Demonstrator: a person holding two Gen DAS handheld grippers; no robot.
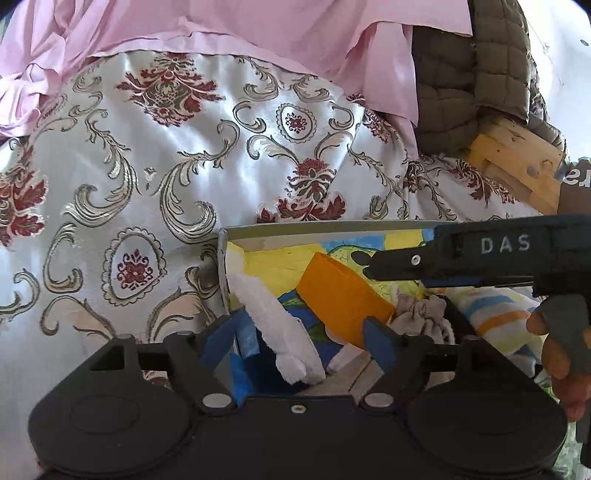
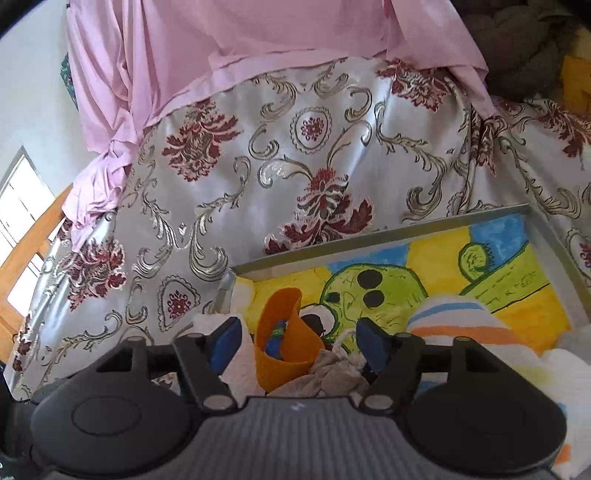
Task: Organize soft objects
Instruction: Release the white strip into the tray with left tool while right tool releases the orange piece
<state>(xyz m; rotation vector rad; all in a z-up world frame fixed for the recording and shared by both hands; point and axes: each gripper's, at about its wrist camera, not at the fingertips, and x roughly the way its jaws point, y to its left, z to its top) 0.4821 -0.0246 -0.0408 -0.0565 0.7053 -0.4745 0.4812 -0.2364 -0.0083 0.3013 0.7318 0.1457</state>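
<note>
A shallow grey box (image 1: 332,225) (image 2: 369,240) with a painted green cartoon on its floor lies on the bed. In it are a folded orange cloth (image 1: 340,295) (image 2: 284,354), a white fluffy cloth (image 1: 273,314) (image 2: 240,365), a grey drawstring pouch (image 1: 421,314) (image 2: 332,376) and a striped towel (image 1: 491,310) (image 2: 458,317). My left gripper (image 1: 299,343) is open over the box's left end, the white cloth lying loose between its fingers. My right gripper (image 2: 299,343) is open too, astride the orange cloth without pressing it. Its black body (image 1: 480,251) crosses the left wrist view.
The box rests on a shiny floral bedspread (image 1: 184,147) (image 2: 332,147). A pink sheet (image 1: 221,29) (image 2: 258,37) is bunched at the far side, with an olive quilted garment (image 1: 461,74) and a wooden block (image 1: 517,158) at the right. A hand (image 1: 561,350) grips the right tool.
</note>
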